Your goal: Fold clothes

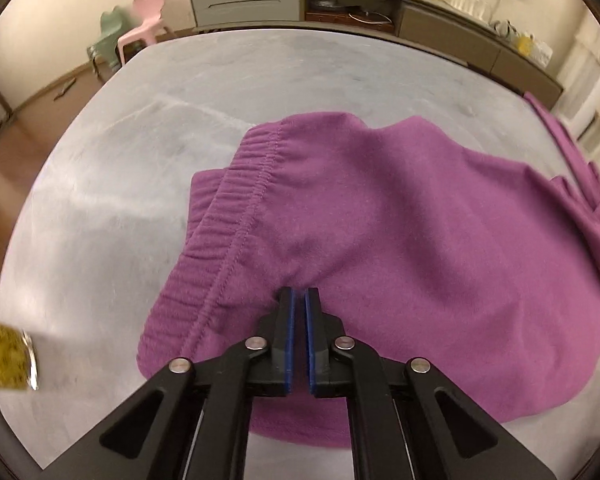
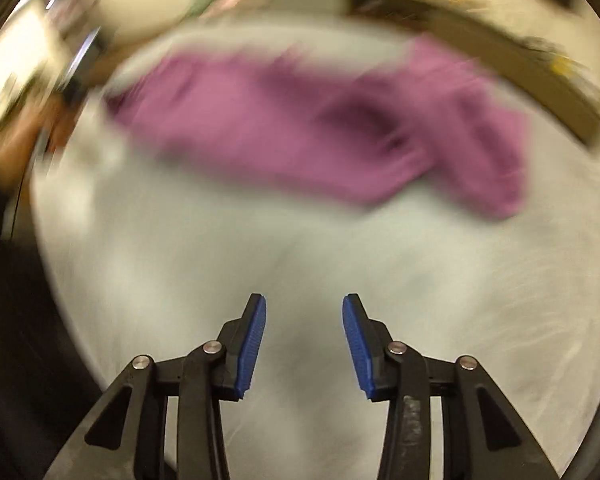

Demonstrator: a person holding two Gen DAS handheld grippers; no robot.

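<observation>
- Your left gripper (image 1: 300, 294) has its blue pads pressed together on a pinch of the purple trousers (image 1: 380, 216), just beside the elastic waistband (image 1: 236, 200); your right gripper (image 2: 304, 304) is spread wide, holding nothing, over bare grey table (image 2: 300, 248).
- Trousers lie crumpled across the table.
- Expect soft, light, floppy fleece that sags; grip doubled edges at waistband or hem.

Plain purple trousers (image 1: 380, 220) lie on a pale grey table (image 1: 120, 160); black tongs (image 1: 300, 300) bear blue pads (image 1: 290, 340).
</observation>
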